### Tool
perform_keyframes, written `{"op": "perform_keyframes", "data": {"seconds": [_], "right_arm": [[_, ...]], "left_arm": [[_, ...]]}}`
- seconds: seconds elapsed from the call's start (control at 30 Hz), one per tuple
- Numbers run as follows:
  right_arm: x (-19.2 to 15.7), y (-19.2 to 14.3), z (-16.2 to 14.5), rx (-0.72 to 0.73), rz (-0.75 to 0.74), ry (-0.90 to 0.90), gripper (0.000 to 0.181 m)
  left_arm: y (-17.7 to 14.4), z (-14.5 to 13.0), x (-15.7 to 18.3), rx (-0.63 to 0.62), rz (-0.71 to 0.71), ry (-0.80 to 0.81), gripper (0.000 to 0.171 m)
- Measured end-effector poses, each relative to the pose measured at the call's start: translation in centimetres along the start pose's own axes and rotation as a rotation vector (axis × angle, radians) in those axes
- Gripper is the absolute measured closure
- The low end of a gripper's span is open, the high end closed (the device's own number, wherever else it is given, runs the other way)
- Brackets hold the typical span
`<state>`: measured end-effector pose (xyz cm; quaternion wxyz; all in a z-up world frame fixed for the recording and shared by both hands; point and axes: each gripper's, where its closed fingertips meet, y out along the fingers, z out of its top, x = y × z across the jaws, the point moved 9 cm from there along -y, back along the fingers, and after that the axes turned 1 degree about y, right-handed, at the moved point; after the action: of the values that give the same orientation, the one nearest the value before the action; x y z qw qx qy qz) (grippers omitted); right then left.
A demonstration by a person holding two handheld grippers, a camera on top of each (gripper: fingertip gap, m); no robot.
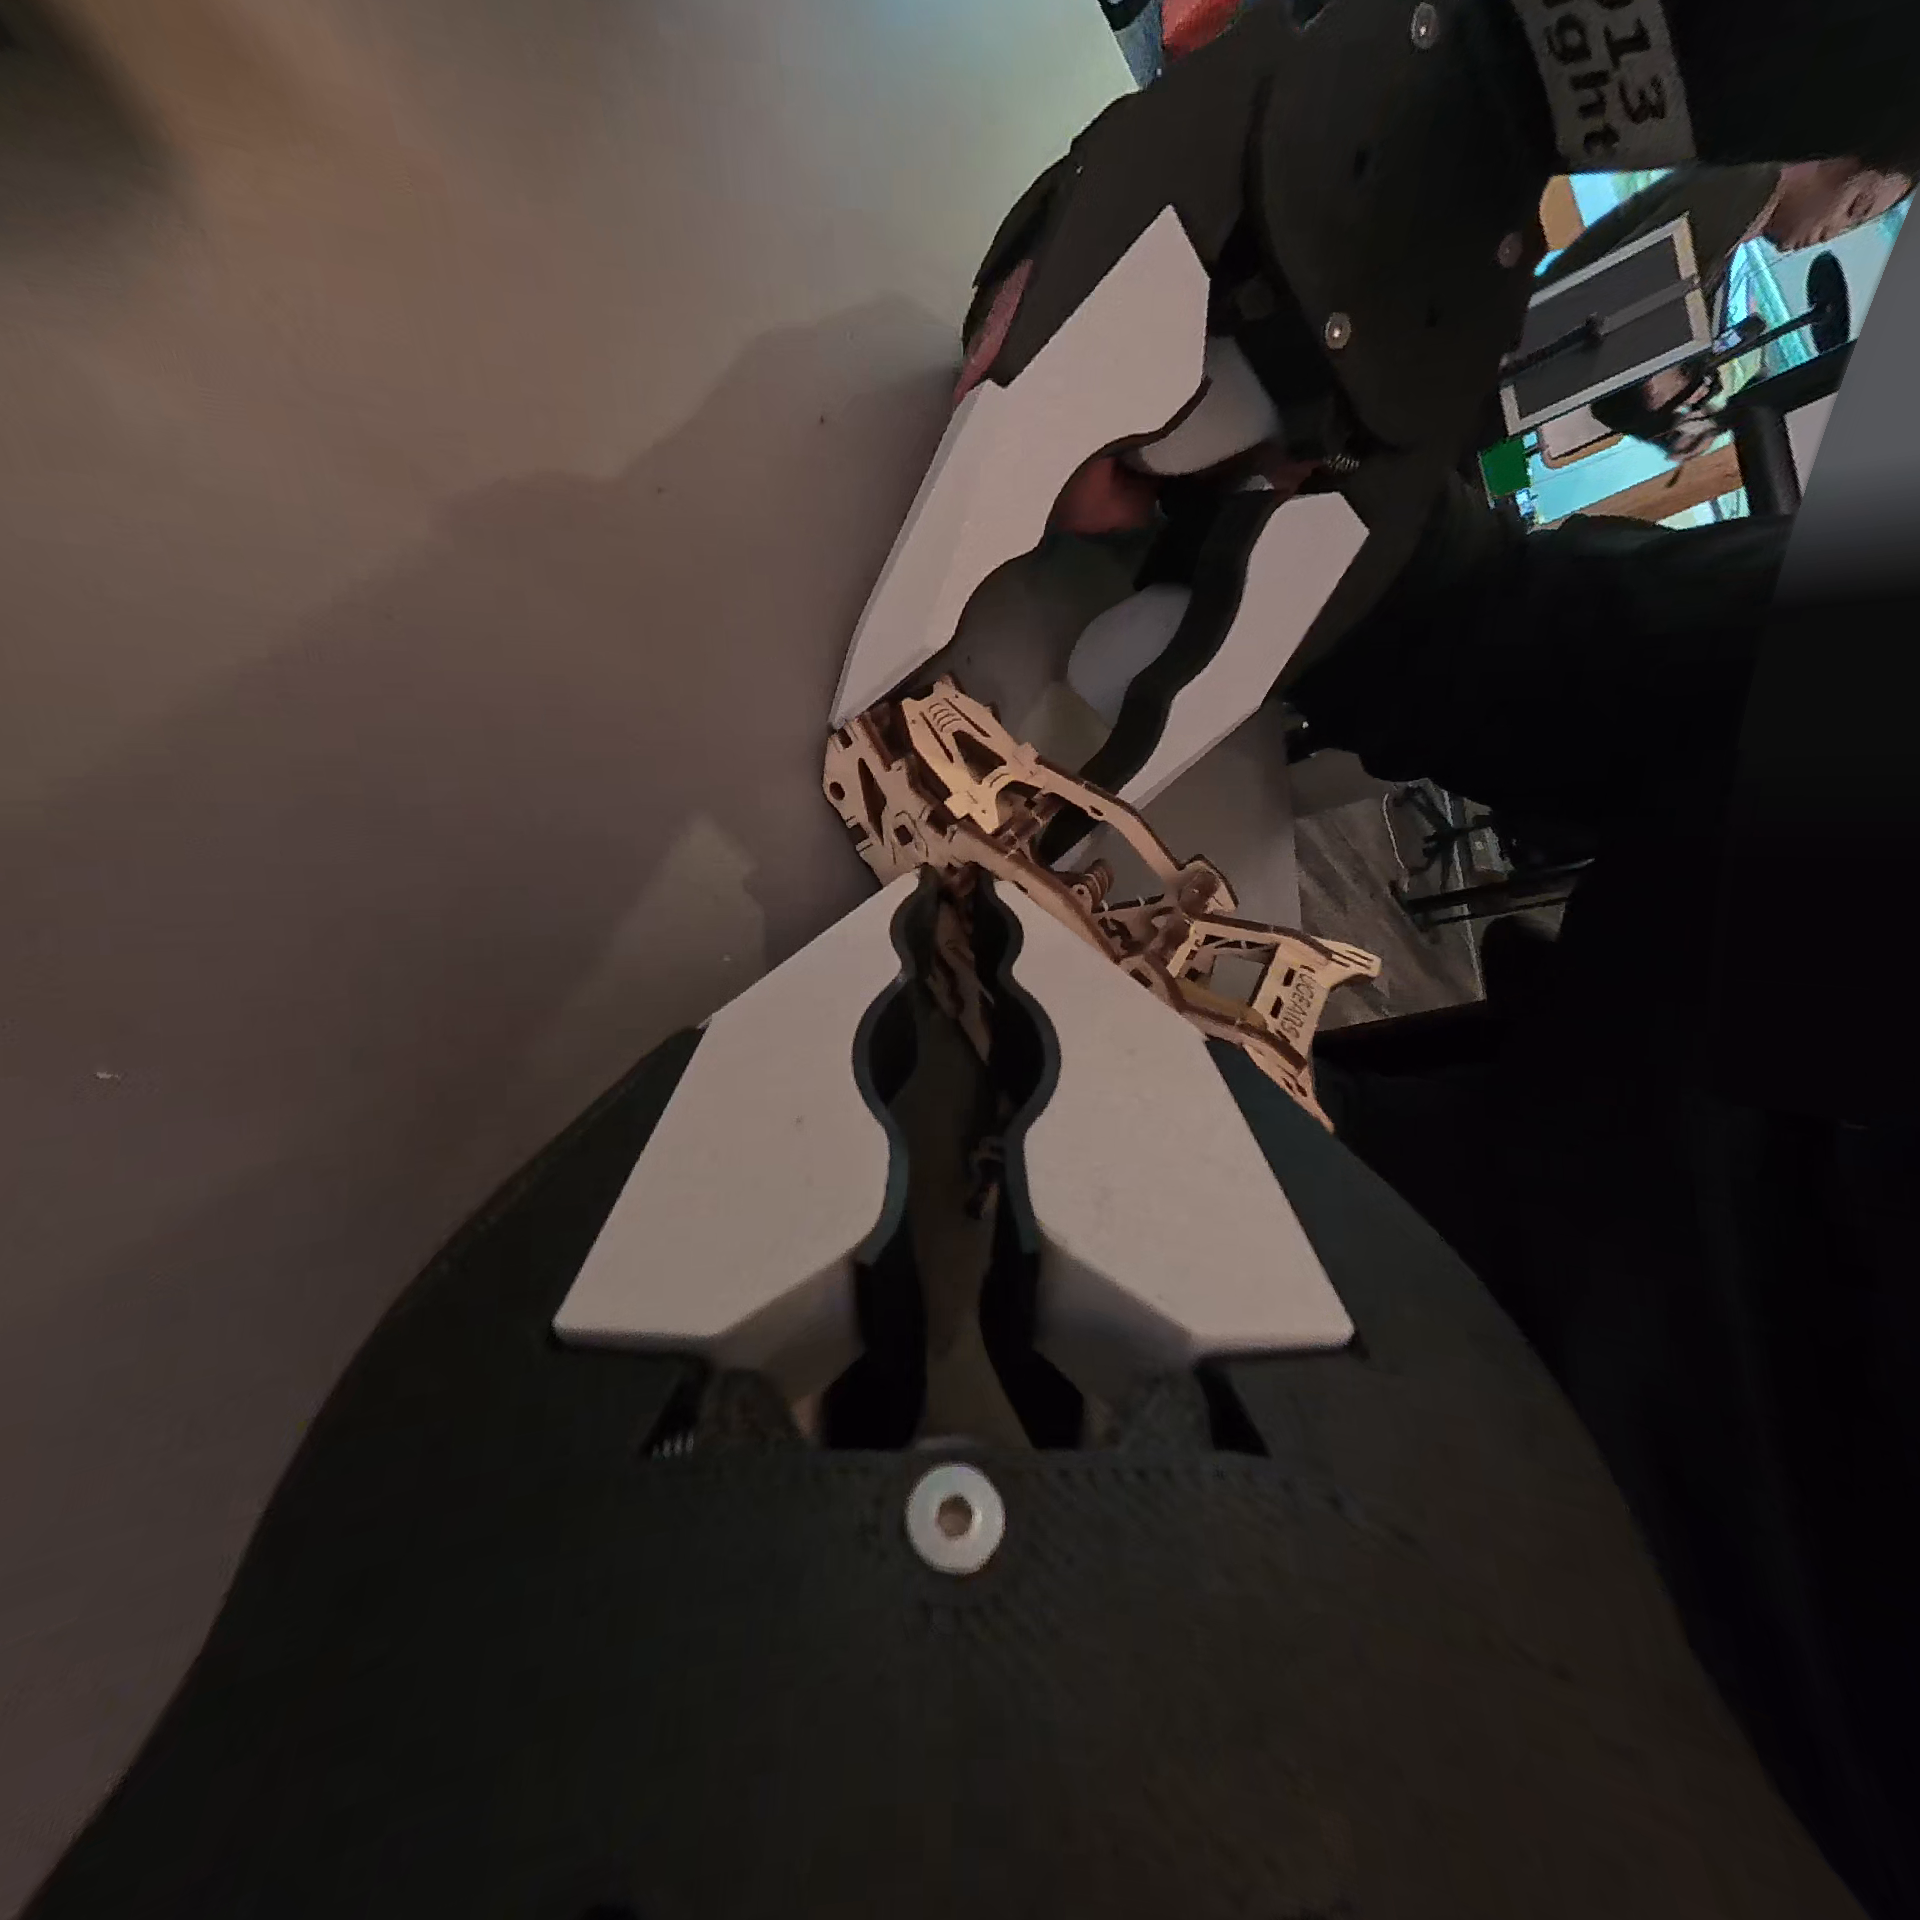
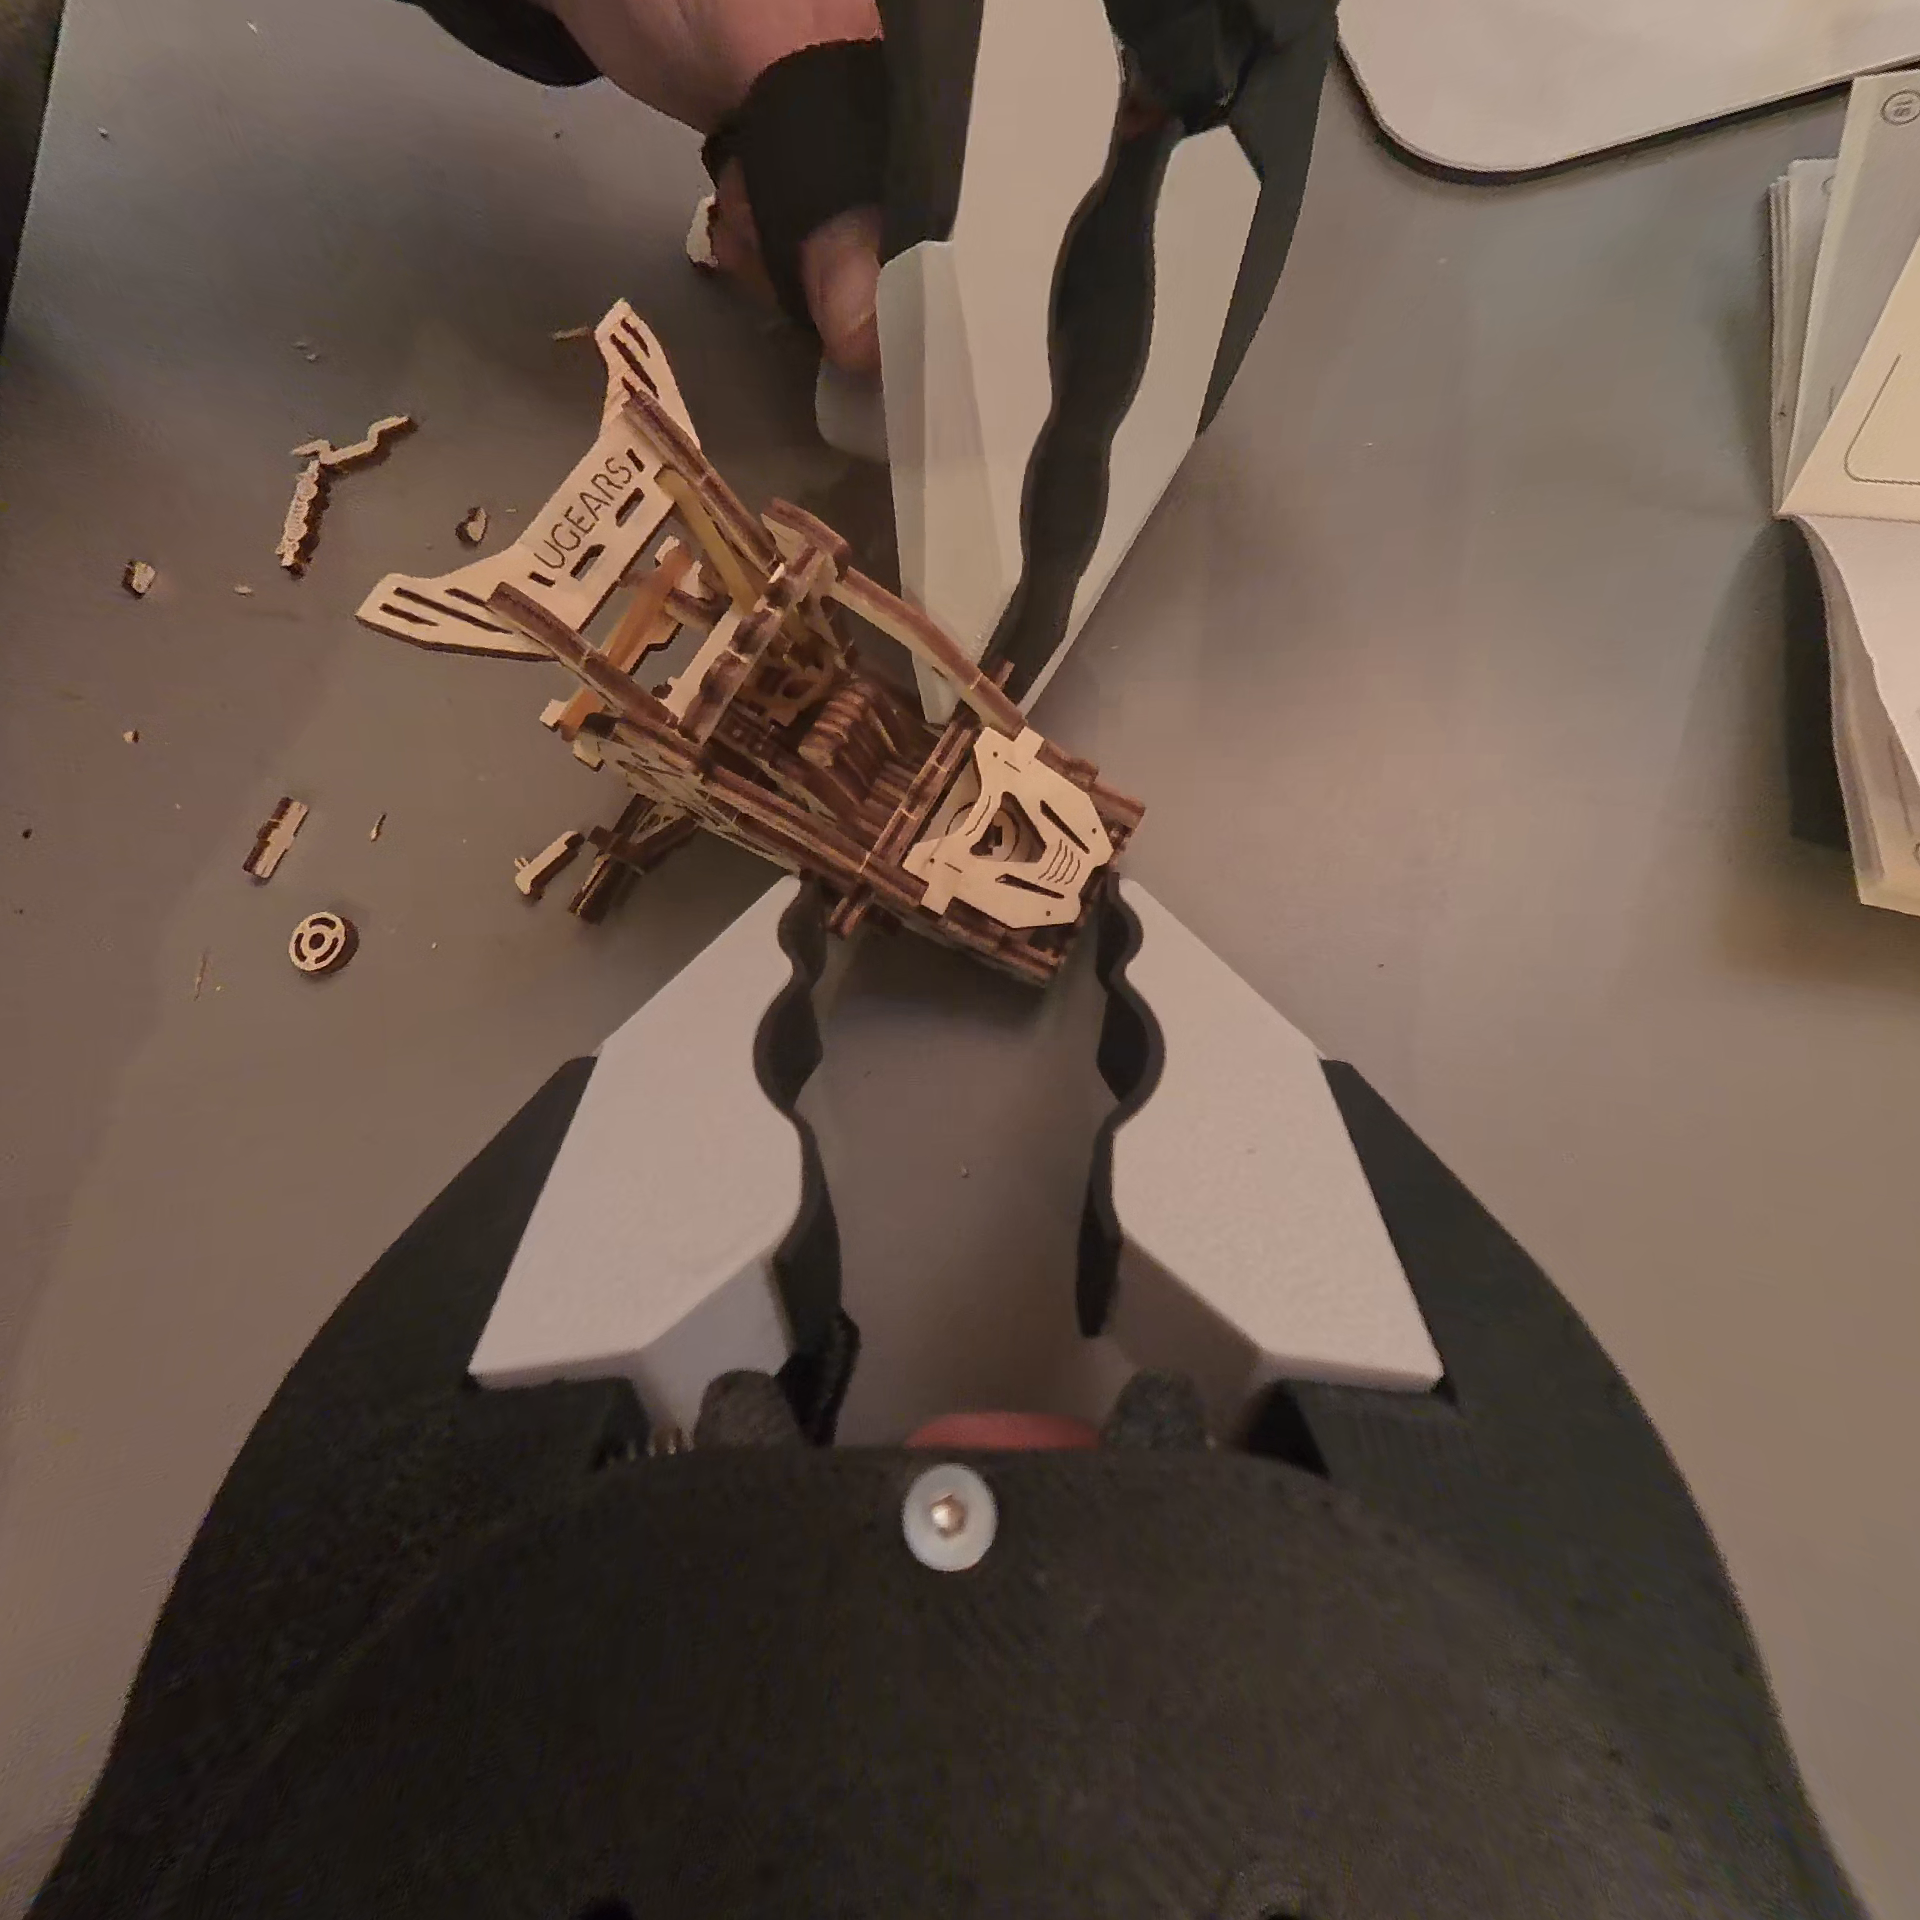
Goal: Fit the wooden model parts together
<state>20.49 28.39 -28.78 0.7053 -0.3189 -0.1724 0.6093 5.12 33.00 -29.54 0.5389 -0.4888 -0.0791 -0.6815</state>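
A light wooden model (image 2: 748, 686) lies tilted on the grey table (image 2: 1455, 831). My right gripper (image 2: 956, 894) has its two white fingers on either side of the model's front block, pads against it. My left gripper (image 2: 971, 686) comes in from the far side, shut on a thin curved wooden strip on top of the model. In the left wrist view, the left gripper (image 1: 951, 896) has a thin wooden piece pinched between its dark pads. Beyond it are the model (image 1: 1226, 935) and the right gripper (image 1: 966, 779).
Loose wooden scraps (image 2: 312, 499) and a small wooden ring (image 2: 324, 943) lie on the table to the left. A stack of white paper sheets (image 2: 1849, 520) sits at the right edge, a white board (image 2: 1558, 83) at the back right. A person's gloved hand (image 2: 810, 208) holds the left gripper. My left and right fingertips are right by each other.
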Motion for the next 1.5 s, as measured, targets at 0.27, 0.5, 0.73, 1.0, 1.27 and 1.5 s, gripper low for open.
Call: {"op": "perform_keyframes", "data": {"seconds": [0.27, 0.5, 0.73, 1.0, 1.27, 1.5], "right_arm": [[-0.1, 0.0, 0.0, -0.003, -0.019, -0.015, 0.131], [0.1, -0.1, 0.0, 0.001, -0.044, -0.008, 0.131], [0.3, 0.0, 0.0, 0.005, -0.028, 0.02, 0.132], [0.2, 0.1, 0.0, 0.005, -0.026, 0.016, 0.133], [0.2, 0.0, 0.0, 0.004, -0.03, 0.011, 0.132], [0.1, 0.0, 0.0, 0.005, -0.046, 0.002, 0.132]], "left_arm": [[0.0, 0.1, -0.4, 0.019, -0.032, -0.088, 0.17], [0.0, 0.2, -0.8, 0.049, -0.031, -0.136, 0.17], [-0.3, 0.0, -0.6, 0.069, -0.051, -0.126, 0.169], [-0.4, -0.2, -0.6, 0.062, -0.037, -0.114, 0.169], [-0.3, 0.0, -0.8, 0.057, -0.037, -0.137, 0.17], [-0.2, 0.1, -1.2, 0.051, -0.075, -0.193, 0.17]]}}
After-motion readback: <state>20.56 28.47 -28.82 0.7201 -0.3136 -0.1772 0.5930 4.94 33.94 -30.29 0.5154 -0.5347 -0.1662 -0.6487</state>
